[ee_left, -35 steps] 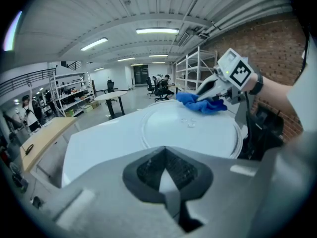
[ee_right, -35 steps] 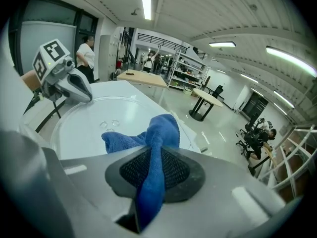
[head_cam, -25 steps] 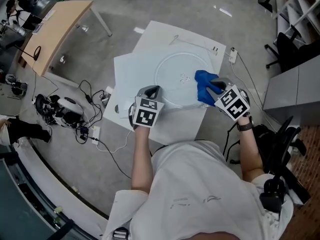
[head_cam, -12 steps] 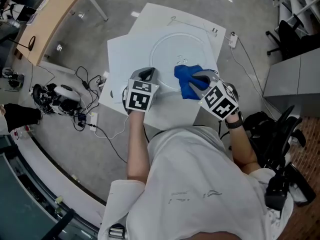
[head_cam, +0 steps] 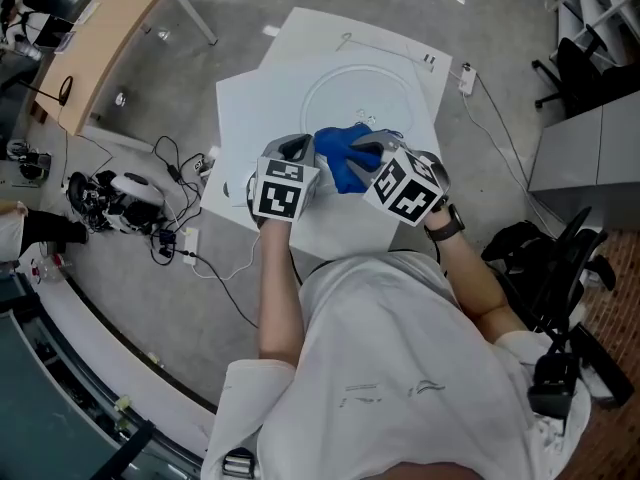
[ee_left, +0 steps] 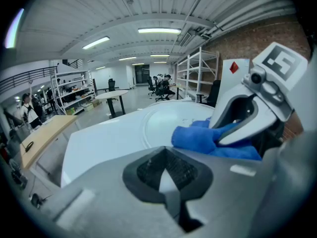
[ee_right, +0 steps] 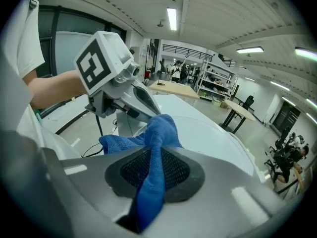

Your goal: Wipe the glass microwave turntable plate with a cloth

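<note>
The left gripper (head_cam: 297, 149) sat clenched at the near-left rim of the glass plate (head_cam: 372, 86). Beside it, the right gripper (head_cam: 362, 152) grasped the blue cloth (head_cam: 338, 160), which lay on the plate's near edge.

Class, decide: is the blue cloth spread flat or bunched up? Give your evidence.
Bunched up. The blue cloth is pinched in the right gripper's shut jaws, its folds heaped at the glass plate's near edge.

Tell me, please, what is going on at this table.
A person holds a gripper in each hand. The right gripper is shut on a blue cloth, resting it on the near edge of the glass turntable plate on the white table. The left gripper is shut beside it, seemingly on the plate's rim.
</note>
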Demonstrator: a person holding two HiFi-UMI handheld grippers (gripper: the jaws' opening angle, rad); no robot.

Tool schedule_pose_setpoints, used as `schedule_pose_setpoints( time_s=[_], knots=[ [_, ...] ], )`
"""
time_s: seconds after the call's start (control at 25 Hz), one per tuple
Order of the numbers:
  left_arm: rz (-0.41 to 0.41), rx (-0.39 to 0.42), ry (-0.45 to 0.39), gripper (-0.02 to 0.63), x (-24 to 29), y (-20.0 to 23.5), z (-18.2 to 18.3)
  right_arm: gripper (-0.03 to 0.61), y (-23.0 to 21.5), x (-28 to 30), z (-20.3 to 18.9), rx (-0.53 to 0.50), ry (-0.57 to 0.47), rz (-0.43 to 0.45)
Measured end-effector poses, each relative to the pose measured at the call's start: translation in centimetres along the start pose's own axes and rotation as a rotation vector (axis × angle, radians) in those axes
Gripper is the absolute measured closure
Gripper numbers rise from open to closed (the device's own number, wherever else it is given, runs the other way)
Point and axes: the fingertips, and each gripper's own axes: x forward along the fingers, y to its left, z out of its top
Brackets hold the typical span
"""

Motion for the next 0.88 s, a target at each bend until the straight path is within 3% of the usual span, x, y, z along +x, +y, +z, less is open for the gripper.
schedule_pose_setpoints(
  time_s=[0.48, 0.88],
  knots=[
    [-0.004, -0.006, 0.002, 0.614, 0.2, 0.1, 0.0, 0.515, -5.1, 5.8, 4.1, -0.067, 0.035, -0.048],
    [-0.004, 0.001, 0.002, 0.614, 0.3, -0.1, 0.0, 0.515, -14.3, 5.9, 2.4, 0.047, 0.066, -0.193]
  ],
)
